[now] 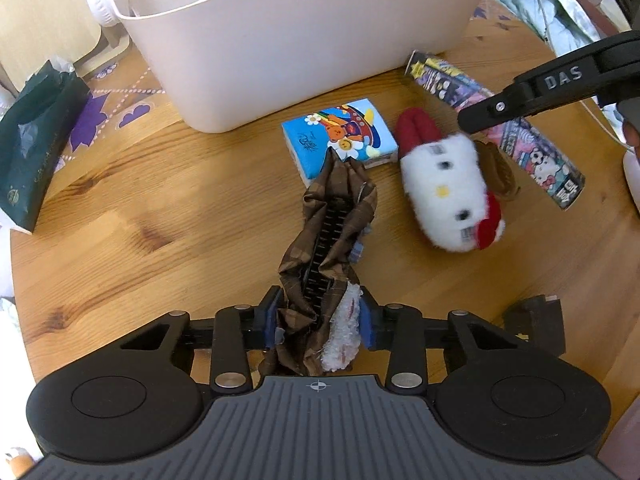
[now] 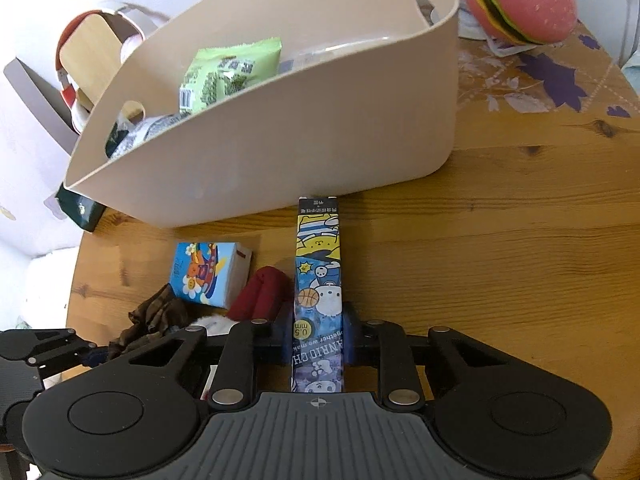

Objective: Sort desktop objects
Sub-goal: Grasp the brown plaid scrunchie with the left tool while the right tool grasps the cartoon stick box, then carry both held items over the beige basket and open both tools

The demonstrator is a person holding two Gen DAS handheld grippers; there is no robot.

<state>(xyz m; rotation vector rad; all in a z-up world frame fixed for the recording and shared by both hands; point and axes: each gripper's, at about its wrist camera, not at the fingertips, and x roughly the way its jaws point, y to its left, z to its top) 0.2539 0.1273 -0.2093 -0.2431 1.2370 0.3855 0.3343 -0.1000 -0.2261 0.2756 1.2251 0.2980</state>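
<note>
My left gripper is shut on a brown plaid fabric hair clip with a white fuzzy patch, held above the wooden table. Ahead lie a blue tissue pack and a white Hello Kitty plush. My right gripper is shut on a long cartoon-printed pen box, seen also in the left wrist view. A cream plastic bin stands behind; in the right wrist view it holds a green snack packet.
A dark green tissue pack lies at the table's left edge. A burger-shaped plush sits at the back right, beyond the bin. Bedding and a white cable lie off the table's far right.
</note>
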